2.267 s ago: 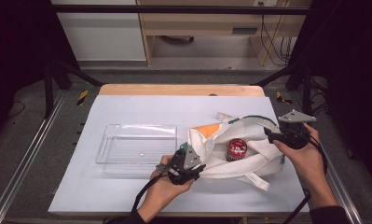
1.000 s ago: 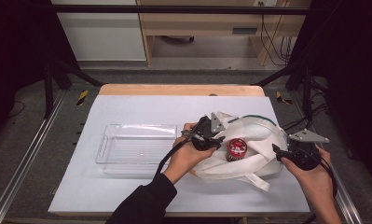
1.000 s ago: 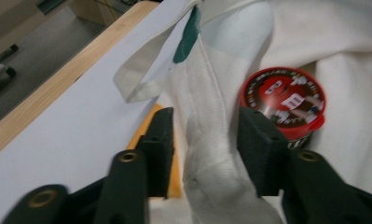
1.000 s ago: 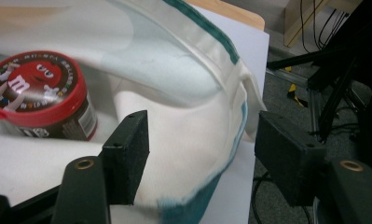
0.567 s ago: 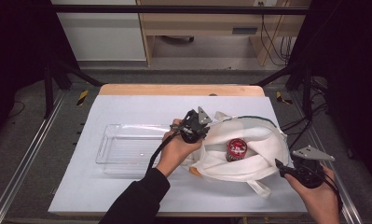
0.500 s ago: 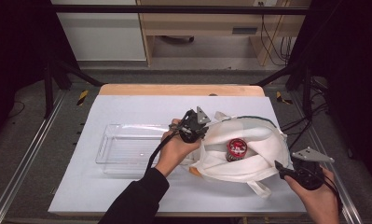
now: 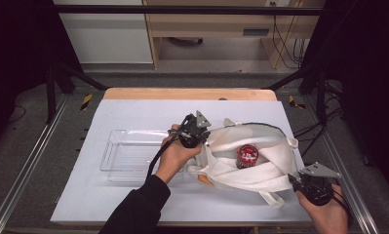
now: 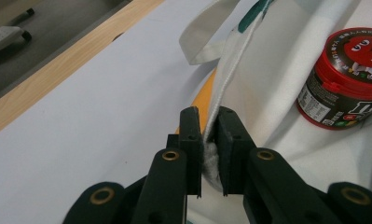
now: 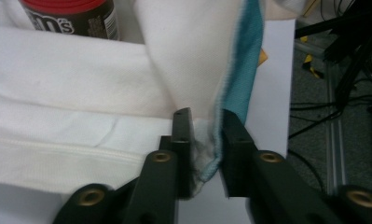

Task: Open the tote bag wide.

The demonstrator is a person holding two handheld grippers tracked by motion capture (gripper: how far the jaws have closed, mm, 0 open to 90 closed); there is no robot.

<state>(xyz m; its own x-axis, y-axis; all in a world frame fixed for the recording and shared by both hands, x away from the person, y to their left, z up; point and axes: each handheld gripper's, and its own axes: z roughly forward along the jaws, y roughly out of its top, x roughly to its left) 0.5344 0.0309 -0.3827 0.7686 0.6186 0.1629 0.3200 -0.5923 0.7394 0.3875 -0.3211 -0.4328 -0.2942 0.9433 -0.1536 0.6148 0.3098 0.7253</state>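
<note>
Gripper [image 8: 206,140] on the left pinches the tote bag's [image 7: 275,146] rim while the right gripper [image 9: 206,135], just closing, seems clamped on its teal-edged hem; spread them evenly so the candy tub [image 7: 247,155] inside stays put on the worktop [image 7: 133,112].

Left claw [image 7: 205,138] clamped shut, right claw [image 7: 293,180] just closing, hands well apart
</note>
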